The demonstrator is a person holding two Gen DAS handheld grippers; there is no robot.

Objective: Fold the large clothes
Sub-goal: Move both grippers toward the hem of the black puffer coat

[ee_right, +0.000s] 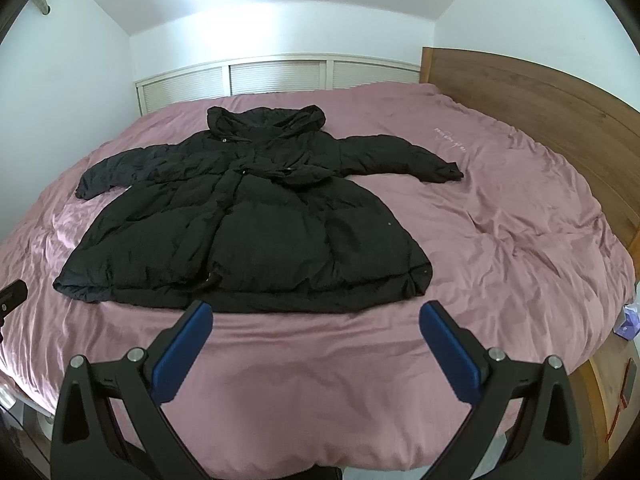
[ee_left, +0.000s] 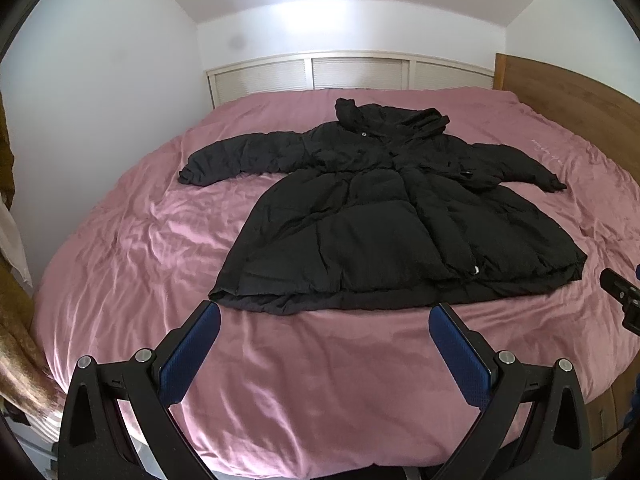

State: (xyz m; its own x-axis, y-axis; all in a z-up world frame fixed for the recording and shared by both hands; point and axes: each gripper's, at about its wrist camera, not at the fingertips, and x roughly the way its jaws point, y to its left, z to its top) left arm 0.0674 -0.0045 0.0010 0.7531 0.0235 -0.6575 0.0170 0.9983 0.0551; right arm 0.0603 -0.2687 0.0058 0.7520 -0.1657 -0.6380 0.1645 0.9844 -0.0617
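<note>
A black puffer coat (ee_left: 384,216) (ee_right: 240,224) lies flat and face up on the pink bed cover (ee_left: 120,264) (ee_right: 500,240), hood toward the far wall, both sleeves spread out sideways. Its hem runs along the near side. My left gripper (ee_left: 324,316) hovers open just short of the hem, blue pads (ee_left: 192,352) wide apart with nothing between them. My right gripper (ee_right: 316,314) is also open, near the hem's right half, pads (ee_right: 452,352) empty. The right gripper's black tip (ee_left: 620,292) shows at the right edge of the left wrist view; the left gripper's tip (ee_right: 12,294) shows at the left edge of the right wrist view.
A wooden headboard (ee_right: 540,112) (ee_left: 568,108) borders the bed on the right. White louvred panels (ee_left: 352,74) (ee_right: 280,76) stand behind the far edge. Brown fabric (ee_left: 20,340) hangs at the left. A small purple box (ee_right: 628,320) sits beside the bed at the right.
</note>
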